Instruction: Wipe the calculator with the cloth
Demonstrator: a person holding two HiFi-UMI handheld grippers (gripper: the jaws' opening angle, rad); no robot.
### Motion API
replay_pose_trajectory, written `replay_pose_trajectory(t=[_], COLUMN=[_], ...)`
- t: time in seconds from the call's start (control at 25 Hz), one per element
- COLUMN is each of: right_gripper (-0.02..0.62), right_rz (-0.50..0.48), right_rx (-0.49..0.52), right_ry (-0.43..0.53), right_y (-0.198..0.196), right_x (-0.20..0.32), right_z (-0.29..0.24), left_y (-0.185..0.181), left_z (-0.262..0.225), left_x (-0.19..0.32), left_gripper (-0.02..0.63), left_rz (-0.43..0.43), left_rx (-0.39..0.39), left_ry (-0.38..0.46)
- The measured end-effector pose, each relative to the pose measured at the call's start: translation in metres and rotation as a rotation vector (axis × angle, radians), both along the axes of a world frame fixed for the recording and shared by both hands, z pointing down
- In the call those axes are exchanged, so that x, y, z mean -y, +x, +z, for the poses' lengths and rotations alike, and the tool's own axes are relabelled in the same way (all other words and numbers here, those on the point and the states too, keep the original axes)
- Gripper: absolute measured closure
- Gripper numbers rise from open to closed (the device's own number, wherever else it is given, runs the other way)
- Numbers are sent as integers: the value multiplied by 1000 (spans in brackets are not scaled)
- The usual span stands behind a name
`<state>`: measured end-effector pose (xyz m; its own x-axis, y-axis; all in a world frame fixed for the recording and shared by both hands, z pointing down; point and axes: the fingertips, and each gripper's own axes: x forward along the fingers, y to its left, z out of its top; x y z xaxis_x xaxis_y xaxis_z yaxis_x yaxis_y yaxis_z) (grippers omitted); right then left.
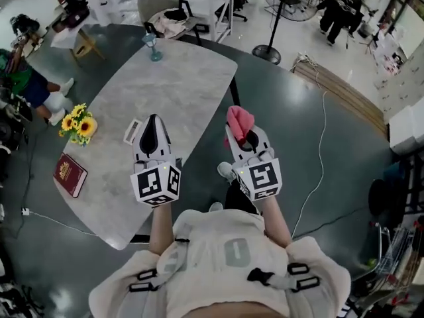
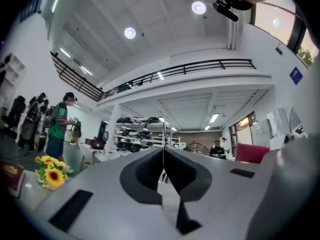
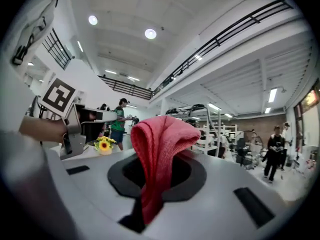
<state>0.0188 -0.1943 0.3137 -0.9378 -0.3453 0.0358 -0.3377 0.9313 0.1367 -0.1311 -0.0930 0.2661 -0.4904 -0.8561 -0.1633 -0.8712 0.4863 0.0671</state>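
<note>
The right gripper (image 1: pixel 244 138) pinches the red cloth (image 1: pixel 238 120) in its jaws, apparently ready for wiping, just off the worktop (image 1: pixel 172 78) edge, while the left gripper (image 1: pixel 152 126) has its jaws pressed together, empty; no calculator shows

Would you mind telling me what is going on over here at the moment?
A person stands at the edge of a grey table with a gripper in each hand. The right gripper is shut on a pink cloth, which sticks up out of its jaws. The left gripper is shut and empty, held over the table. Sunflowers, a red book and a glass are on the table. No calculator shows in any view, so no wiping is under way.
</note>
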Motion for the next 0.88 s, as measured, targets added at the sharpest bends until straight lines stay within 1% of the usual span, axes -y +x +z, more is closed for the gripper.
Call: replay_pose_trajectory(t=[0.12,0.24,0.36,0.48,0.68,0.76,0.88], right_gripper=[538,538,538,537,538,538,538], right_rz=[-142,-298,-446,-574,-728,-792,-886], right_rx=[12,9,7,11,18,15,11], right_ry=[37,78,102,102,79,63,49], right_y=[-55,-110,-162,-204,-257,-270,-278], right_x=[-1,-9,-19,-28,-41,-49,-58], right_z=[-11,-20,-28,-31,-28,-24,-20], left_y=[-38,-69,-95,-113,-124,-120,-109], left_z=[-4,-6,-9,-10,-9,-10,-10], left_x=[-20,-47,-76,-100,-131,-145,-159], left_gripper=[586,586,584,586,584,584,584], left_rz=[-137,-301,-468,-612,-799,-879,-988], left_rx=[-2,-2,-7,-12,2,8,14], left_ry=[10,11,13,14,-7,-6,-10])
